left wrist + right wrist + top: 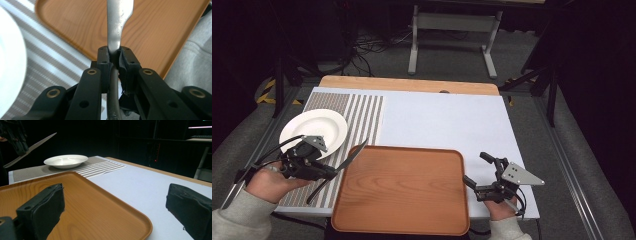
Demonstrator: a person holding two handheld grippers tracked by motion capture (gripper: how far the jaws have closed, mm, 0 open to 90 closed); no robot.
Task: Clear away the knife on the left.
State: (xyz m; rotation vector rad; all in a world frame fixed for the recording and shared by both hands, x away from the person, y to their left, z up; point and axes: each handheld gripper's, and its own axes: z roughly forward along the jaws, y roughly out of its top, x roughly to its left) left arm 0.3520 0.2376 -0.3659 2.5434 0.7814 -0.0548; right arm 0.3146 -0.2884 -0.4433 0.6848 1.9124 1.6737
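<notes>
A metal table knife [343, 164] is clamped near its middle in my left gripper [332, 172], which is shut on it; the blade [117, 22] points over the left edge of the brown wooden tray [402, 190]. The knife's handle trails down toward the table's front. In the right gripper view the knife [32, 147] shows at the upper left, held above the table. My right gripper [475, 172] stands open at the tray's right edge, one pad [42, 210] over the tray and the other pad [190, 207] over the white table, nothing between them.
A white plate [314, 131] rests on a grey striped placemat [362, 117] at the left. The white table cover [442, 120] spreads behind the tray. Metal frame legs [452, 40] stand beyond the far edge.
</notes>
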